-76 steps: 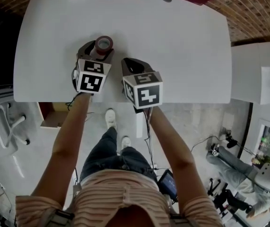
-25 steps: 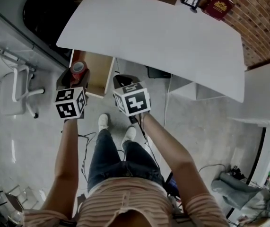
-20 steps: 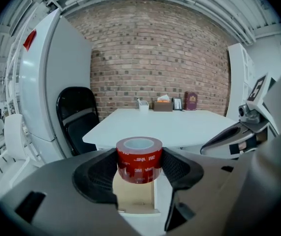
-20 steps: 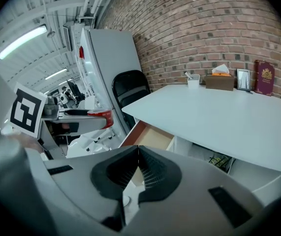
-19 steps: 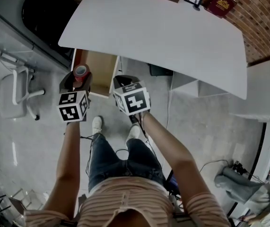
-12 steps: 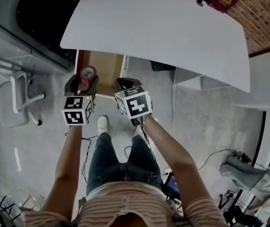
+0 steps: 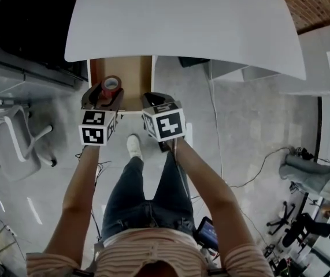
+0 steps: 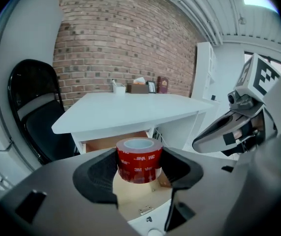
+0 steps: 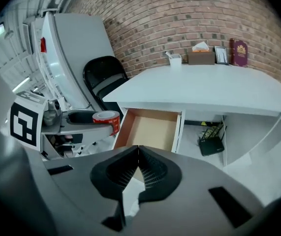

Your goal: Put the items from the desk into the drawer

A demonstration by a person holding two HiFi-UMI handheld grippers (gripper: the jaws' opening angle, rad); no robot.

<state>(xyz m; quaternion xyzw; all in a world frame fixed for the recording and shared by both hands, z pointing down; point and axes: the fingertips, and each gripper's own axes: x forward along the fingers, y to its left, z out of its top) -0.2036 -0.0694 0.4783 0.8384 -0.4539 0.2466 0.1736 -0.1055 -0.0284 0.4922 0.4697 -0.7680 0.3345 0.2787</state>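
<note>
My left gripper (image 7: 109,91) clamps the tape roll (image 8: 139,160), judged light, stiff and smooth, across its outer wall over the open drawer (image 7: 133,77); my right gripper (image 9: 138,167), jaws together and empty, hangs beside that drawer.

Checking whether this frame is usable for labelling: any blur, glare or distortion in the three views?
Head view: sharp, evenly lit, the desk edges bow slightly. Left gripper view: strong fisheye with black corners, ceiling light blown out, tape roll crisp. Right gripper view: same fisheye, brick wall curved, no blur.
</note>
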